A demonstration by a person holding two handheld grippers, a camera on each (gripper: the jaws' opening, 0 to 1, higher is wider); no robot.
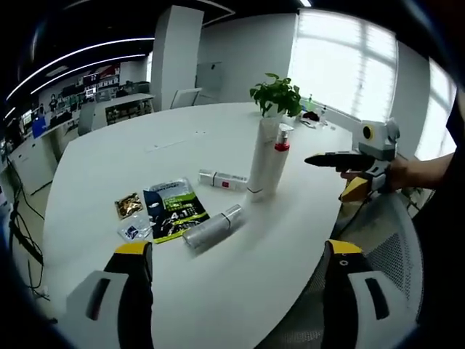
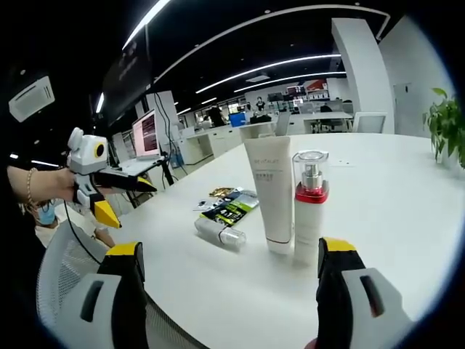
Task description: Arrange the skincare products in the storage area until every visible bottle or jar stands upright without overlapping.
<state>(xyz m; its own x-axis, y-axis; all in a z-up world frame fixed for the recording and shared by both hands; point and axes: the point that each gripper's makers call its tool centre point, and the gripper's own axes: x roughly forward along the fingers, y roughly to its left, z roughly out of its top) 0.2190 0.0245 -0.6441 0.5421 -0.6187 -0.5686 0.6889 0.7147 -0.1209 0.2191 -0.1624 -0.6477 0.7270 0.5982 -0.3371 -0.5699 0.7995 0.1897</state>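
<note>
On the white round table [image 1: 109, 160], a white tube [image 1: 261, 163] stands upright on its cap. A white pump bottle [image 1: 278, 167] with a red collar stands upright, touching the tube's side. A small white tube [image 1: 223, 179] lies flat behind them. Nearer me, a silver bottle [image 1: 212, 228] lies on its side beside a dark green sachet [image 1: 173, 209]. My left gripper [image 1: 240, 291] is open above the table's near edge. The right gripper view shows the tube [image 2: 269, 193], the pump bottle [image 2: 310, 207] and the lying bottle [image 2: 220, 231] just ahead of my open right gripper [image 2: 232, 291].
A gold sachet [image 1: 128, 206] and a small blue sachet [image 1: 134, 231] lie left of the green one. A potted plant [image 1: 276, 94] stands behind the tube. A mesh chair [image 1: 385, 240] sits at the table's edge. A hand holds the right gripper [image 1: 314, 159] off the table's right side.
</note>
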